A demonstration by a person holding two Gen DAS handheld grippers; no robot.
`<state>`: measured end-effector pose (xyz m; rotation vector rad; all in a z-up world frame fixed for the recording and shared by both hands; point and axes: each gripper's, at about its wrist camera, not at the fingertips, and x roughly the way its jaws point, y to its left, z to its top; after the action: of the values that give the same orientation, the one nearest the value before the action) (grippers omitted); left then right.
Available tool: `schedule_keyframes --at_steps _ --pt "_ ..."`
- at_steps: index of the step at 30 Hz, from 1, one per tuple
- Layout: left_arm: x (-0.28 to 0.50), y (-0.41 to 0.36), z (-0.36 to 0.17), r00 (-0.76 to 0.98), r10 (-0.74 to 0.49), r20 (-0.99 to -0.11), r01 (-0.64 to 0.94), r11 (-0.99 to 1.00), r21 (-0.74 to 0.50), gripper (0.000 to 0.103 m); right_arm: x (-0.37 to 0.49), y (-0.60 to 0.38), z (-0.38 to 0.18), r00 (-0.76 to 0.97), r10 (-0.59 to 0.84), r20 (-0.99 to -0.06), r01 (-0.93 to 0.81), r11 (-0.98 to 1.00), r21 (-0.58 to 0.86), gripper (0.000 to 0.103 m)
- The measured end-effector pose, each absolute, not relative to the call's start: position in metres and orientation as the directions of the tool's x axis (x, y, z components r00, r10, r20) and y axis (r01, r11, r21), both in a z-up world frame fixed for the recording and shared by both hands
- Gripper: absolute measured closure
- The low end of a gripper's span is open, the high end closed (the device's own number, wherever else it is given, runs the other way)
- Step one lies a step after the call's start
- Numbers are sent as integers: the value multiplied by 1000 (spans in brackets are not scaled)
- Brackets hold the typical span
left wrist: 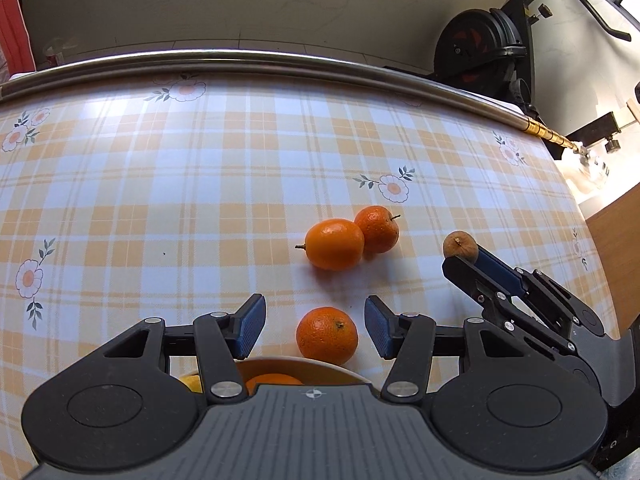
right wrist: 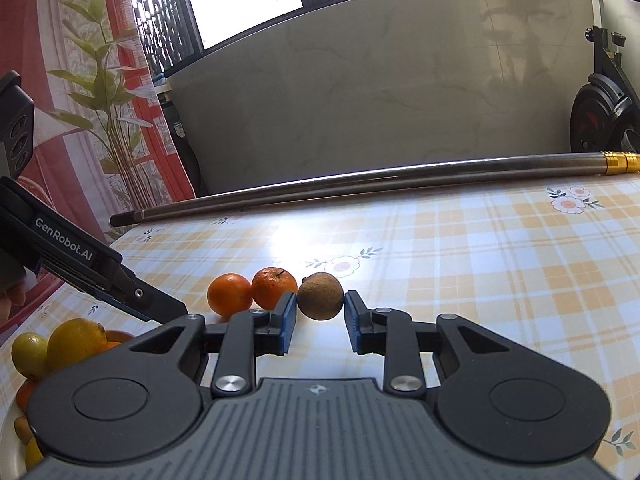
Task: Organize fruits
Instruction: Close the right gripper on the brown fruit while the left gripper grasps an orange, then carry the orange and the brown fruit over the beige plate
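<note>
My left gripper (left wrist: 316, 326) is open above the table, with one orange (left wrist: 327, 335) lying between its fingers, apart from both pads. Two more oranges (left wrist: 335, 244) (left wrist: 377, 228) touch each other farther out. They also show in the right wrist view (right wrist: 229, 294) (right wrist: 274, 287). My right gripper (right wrist: 320, 314) is shut on a small brown fruit (right wrist: 320, 295), its blue pads pressing both sides at its tips. The same brown fruit (left wrist: 460, 245) shows in the left wrist view at the right gripper's (left wrist: 466, 258) tip. A bowl (left wrist: 304, 362) of citrus sits under my left gripper.
The table has a yellow checked cloth with daisies (left wrist: 200, 168). A metal pole (left wrist: 280, 62) lies along the far edge. The bowl's rim (right wrist: 10, 432) with lemons (right wrist: 76, 340) is at the lower left of the right wrist view. An exercise bike (left wrist: 484, 46) stands beyond the table.
</note>
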<state>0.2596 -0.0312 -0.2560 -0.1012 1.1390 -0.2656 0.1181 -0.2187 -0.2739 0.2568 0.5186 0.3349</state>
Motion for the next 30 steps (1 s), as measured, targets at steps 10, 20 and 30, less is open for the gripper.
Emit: schedule_keyframes --at_steps 10,20,30 --pt "266 -45 -273 336 -232 -913 206 964 -169 48 119 -221 -276 810 394 -433 -255 903 345 74" --pt "261 -51 -277 349 -211 -913 231 964 -135 57 121 -222 -277 805 397 -440 -250 901 355 74" --pt "255 -48 -272 377 -227 -898 234 961 -145 65 122 -223 -278 800 406 -441 -252 895 368 74"
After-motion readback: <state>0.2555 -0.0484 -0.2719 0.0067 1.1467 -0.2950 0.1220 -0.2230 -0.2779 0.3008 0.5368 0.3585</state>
